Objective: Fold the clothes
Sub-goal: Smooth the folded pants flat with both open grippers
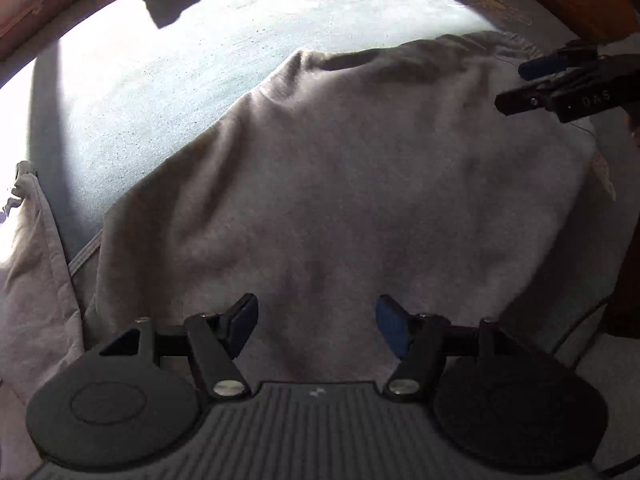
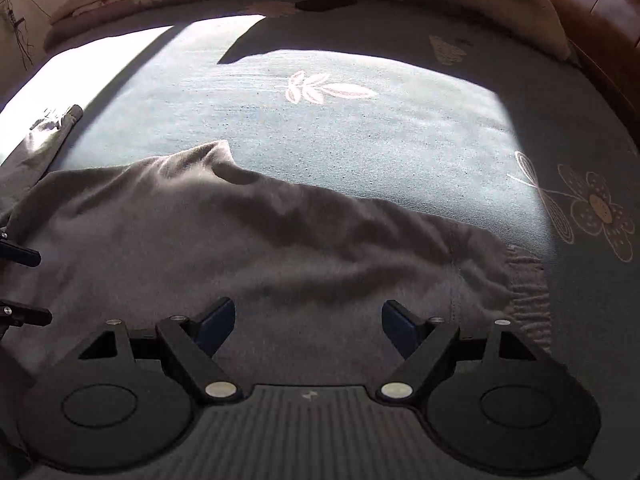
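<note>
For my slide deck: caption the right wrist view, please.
Open right gripper above a grey garment on a floral bedspread.

The left gripper [image 1: 316, 326] pointed steeply downward, its two black fingers spread apart with the blue pads [image 1: 390, 330] facing each other across an empty gap; nothing was pinched between them. The right gripper [image 2: 308, 326] was angled downward too, a little less steeply, with its jaws standing wider and likewise empty. In the left wrist view the right gripper's fingertips [image 1: 520, 100] reached in from the right edge, well apart from the left gripper. In the right wrist view the left gripper's finger ends [image 2: 24, 258] showed at the left edge.
</note>
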### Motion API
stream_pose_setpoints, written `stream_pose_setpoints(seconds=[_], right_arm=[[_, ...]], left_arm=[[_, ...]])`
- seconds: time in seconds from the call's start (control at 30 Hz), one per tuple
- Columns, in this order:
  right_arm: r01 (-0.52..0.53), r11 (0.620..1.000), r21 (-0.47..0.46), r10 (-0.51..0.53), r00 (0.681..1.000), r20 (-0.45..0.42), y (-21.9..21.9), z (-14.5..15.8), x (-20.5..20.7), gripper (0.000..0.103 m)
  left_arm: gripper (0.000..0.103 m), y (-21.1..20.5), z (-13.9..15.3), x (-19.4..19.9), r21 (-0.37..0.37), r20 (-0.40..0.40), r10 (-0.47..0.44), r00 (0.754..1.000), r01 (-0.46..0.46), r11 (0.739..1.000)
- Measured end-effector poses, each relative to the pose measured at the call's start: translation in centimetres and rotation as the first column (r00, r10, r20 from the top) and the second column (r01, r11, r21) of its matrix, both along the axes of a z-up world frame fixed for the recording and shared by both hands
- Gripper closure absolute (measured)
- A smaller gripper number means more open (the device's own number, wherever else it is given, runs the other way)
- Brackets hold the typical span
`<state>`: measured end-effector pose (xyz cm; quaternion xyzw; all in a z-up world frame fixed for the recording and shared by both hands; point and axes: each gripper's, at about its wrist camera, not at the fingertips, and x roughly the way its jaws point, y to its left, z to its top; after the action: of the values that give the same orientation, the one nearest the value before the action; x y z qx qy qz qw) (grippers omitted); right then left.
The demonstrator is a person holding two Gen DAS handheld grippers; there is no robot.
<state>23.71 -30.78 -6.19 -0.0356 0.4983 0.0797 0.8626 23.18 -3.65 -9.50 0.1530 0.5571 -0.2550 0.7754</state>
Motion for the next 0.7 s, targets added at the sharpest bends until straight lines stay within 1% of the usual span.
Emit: stream_pose_setpoints(seconds=[0.1, 0.13, 0.2, 0.23, 0.27, 0.3, 0.33, 0.37, 0.4, 0.47, 0.5, 0.53, 0.6, 0.67, 0.7], right_arm=[[-0.007, 0.999, -0.038, 0.007, 1.0, 0.005, 3.1, -0.2, -1.0, 0.019], [-0.012, 0.998, -0.056, 0.012, 1.0, 0.005, 4.4, -0.4, -1.4, 0.019], [-0.03, 0.993, -0.112, 0.028, 0.999, -0.027, 7.2, -1.6, -2.3, 0.019], [-0.031, 0.99, -0.139, 0.025, 0.999, -0.044, 8.2, -2.1, -2.7, 0.019], [-0.027, 0.986, -0.167, 0.014, 0.997, -0.082, 9.4, -3.0, -3.3, 0.019], [-0.021, 0.981, -0.192, -0.001, 0.993, -0.114, 10.5, -3.7, -3.8, 0.019], [0.004, 0.978, -0.209, -0.03, 0.992, -0.123, 11.0, -3.9, -4.3, 0.019], [0.041, 0.974, -0.222, -0.068, 0.991, -0.114, 11.4, -3.8, -4.8, 0.019], [0.057, 0.975, -0.214, -0.081, 0.991, -0.108, 11.7, -3.3, -5.1, 0.019], [0.081, 0.976, -0.2, -0.1, 0.991, -0.09, 12.4, -2.4, -5.6, 0.019], [0.06, 0.977, -0.206, -0.072, 0.996, -0.052, 12.9, -2.0, -5.7, 0.018], [0.037, 0.976, -0.213, -0.041, 0.999, -0.014, 13.5, -1.7, -5.8, 0.014], [-0.016, 0.97, -0.243, 0.028, 0.998, 0.047, 14.9, -2.0, -5.3, 0.007], [-0.057, 0.974, -0.219, 0.067, 0.997, 0.04, 15.5, -3.2, -4.9, 0.007], [-0.067, 0.977, -0.203, 0.074, 0.997, 0.027, 15.4, -4.0, -4.8, 0.007]], left_arm=[[0.037, 2.6, -0.9, -1.6, -0.05, 0.002, 0.033, 0.999, -0.033, 0.998], [0.031, 3.4, -1.1, -2.2, -0.067, 0.003, 0.045, 0.999, -0.045, 0.997], [0.026, 5.3, -1.5, -3.6, -0.106, 0.009, 0.069, 0.998, -0.068, 0.992], [0.023, 6.0, -1.6, -4.4, -0.124, 0.014, 0.068, 0.998, -0.065, 0.99], [0.021, 6.4, -1.7, -5.0, -0.136, 0.017, 0.059, 0.998, -0.056, 0.989], [0.02, 6.7, -1.6, -5.8, -0.134, 0.029, 0.035, 0.999, -0.031, 0.991], [0.02, 6.9, -1.4, -6.5, -0.128, 0.041, 0.014, 0.999, -0.008, 0.992], [0.02, 7.2, -1.2, -7.2, -0.124, 0.053, -0.003, 0.999, 0.009, 0.992], [0.02, 7.7, -0.7, -7.6, -0.147, 0.06, -0.005, 0.998, 0.014, 0.989], [0.02, 8.8, 0.2, -7.9, -0.237, 0.082, 0.025, 0.996, -0.005, 0.971], [0.02, 9.2, 0.6, -7.8, -0.283, 0.108, 0.051, 0.993, -0.018, 0.959], [0.019, 9.2, 0.7, -7.5, -0.307, 0.133, 0.076, 0.988, -0.032, 0.951], [0.019, 8.7, -0.2, -6.5, -0.31, 0.142, 0.124, 0.982, -0.075, 0.948], [0.019, 8.5, -1.7, -5.8, -0.288, 0.117, 0.181, 0.977, -0.141, 0.947], [0.018, 8.5, -2.3, -5.9, -0.293, 0.126, 0.204, 0.971, -0.161, 0.943]])
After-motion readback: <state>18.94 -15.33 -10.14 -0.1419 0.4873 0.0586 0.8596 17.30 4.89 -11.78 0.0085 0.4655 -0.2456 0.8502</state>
